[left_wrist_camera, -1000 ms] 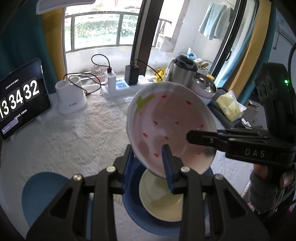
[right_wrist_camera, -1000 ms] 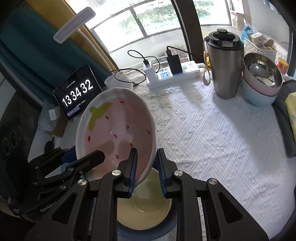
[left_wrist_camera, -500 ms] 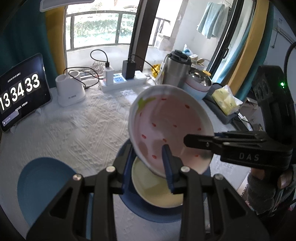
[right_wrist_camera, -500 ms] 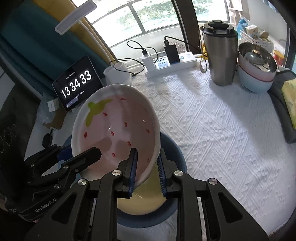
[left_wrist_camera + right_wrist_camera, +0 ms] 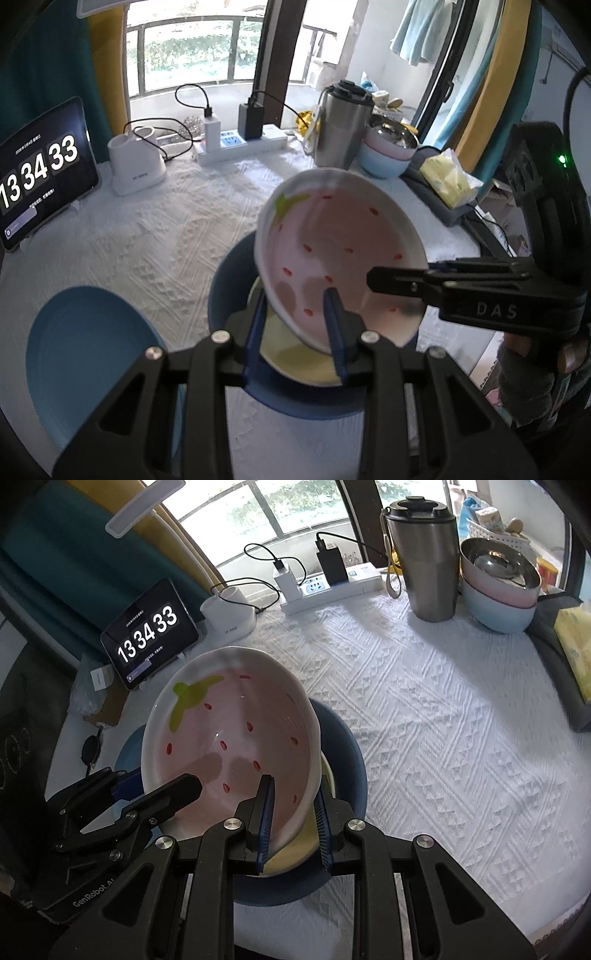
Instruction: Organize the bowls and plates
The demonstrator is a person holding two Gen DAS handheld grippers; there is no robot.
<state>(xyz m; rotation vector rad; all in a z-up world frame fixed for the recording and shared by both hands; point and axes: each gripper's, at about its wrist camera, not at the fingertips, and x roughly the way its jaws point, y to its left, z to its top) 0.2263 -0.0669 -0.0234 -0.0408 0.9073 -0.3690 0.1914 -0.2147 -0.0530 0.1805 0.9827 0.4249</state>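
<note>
Strawberry bowl [image 5: 334,258] tilted above yellow bowl [image 5: 295,856] in dark blue plate [image 5: 229,280]; left gripper [image 5: 295,325] and right gripper [image 5: 291,812] each pinching its near rim.

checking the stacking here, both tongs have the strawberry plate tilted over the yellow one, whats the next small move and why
Probably lower the strawberry plate and level it onto the yellow plate. Both the left tongs and the right tongs grip its near rim. It hangs tilted, far edge high, right above the yellow plate sitting in the dark blue plate, so the stack seems to be its target.
</note>
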